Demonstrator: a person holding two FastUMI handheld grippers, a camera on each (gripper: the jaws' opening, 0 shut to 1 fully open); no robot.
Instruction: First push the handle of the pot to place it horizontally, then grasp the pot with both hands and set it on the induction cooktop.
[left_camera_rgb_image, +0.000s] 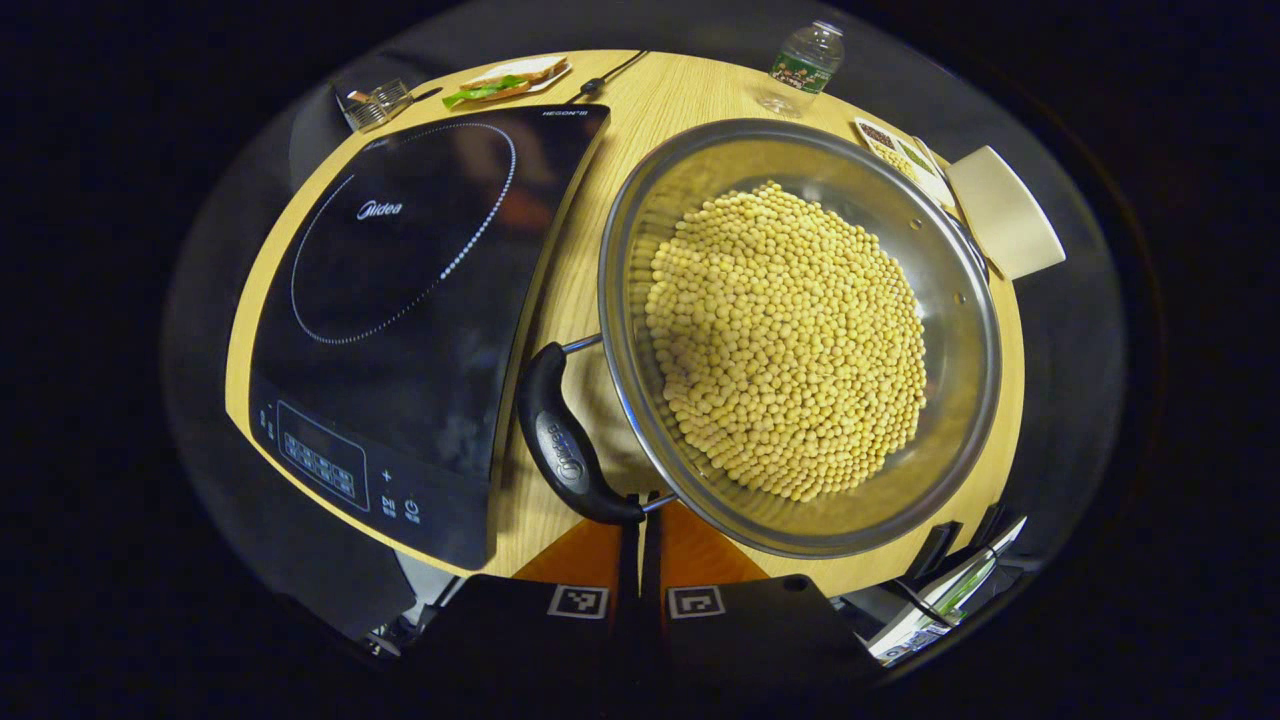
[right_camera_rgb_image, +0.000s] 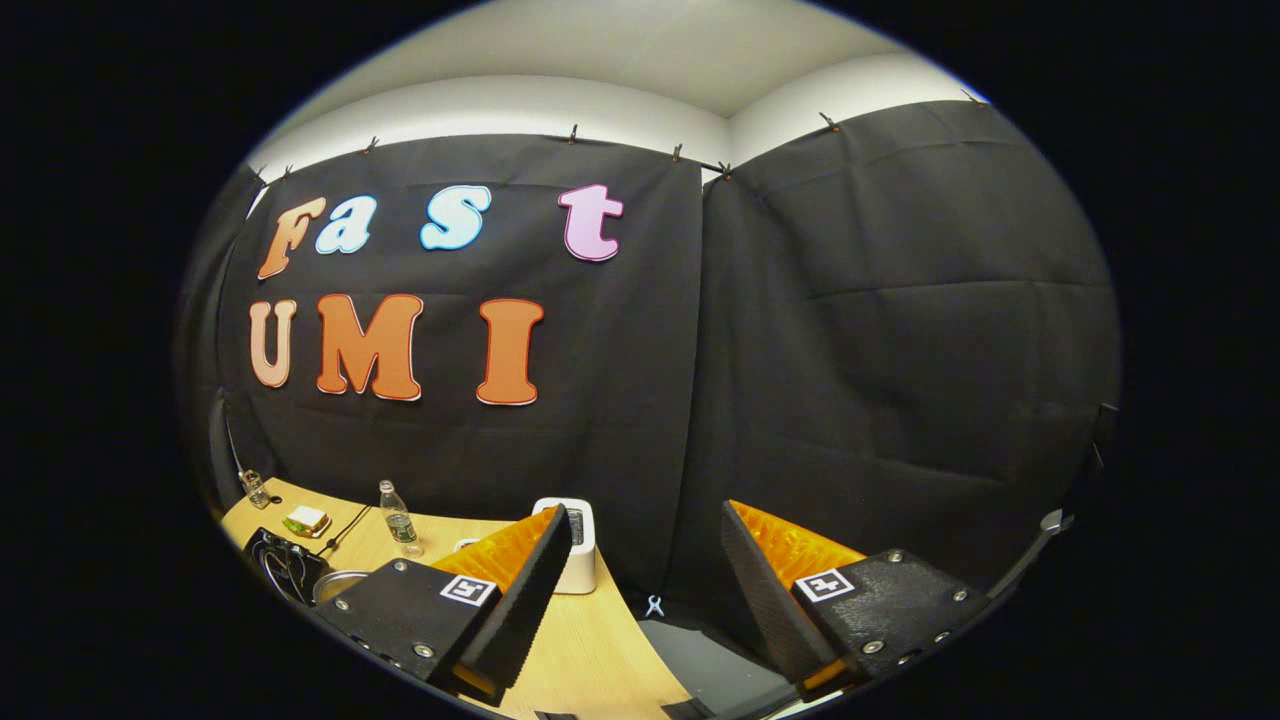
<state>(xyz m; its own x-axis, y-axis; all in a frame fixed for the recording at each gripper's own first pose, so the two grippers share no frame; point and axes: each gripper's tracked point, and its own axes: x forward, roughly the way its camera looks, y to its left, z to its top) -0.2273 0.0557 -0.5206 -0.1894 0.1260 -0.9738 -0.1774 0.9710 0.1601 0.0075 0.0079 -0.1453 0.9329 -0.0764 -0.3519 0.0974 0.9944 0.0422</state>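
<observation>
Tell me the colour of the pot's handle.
Black, with metal rods joining it to the pot; the handle shows best in the left gripper view.

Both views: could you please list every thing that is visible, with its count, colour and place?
Table: one, light wood, under everything.
Cooktop: one, black, left part of the table.
Pot: one, silver metal, right of the cooktop, on the table.
Beans: many, pale yellow, heaped inside the pot.
Handle: one, black, on the pot's side nearest the cooktop.
Bottle: one, clear plastic, far edge.
Sandwich: one, on a plate, far edge behind the cooktop.
Glass container: one, clear, far left corner.
White box: one, far right edge of the table.
Left gripper: one, jaws nearly closed at the handle's near end.
Right gripper: one, open, raised off the table.
</observation>
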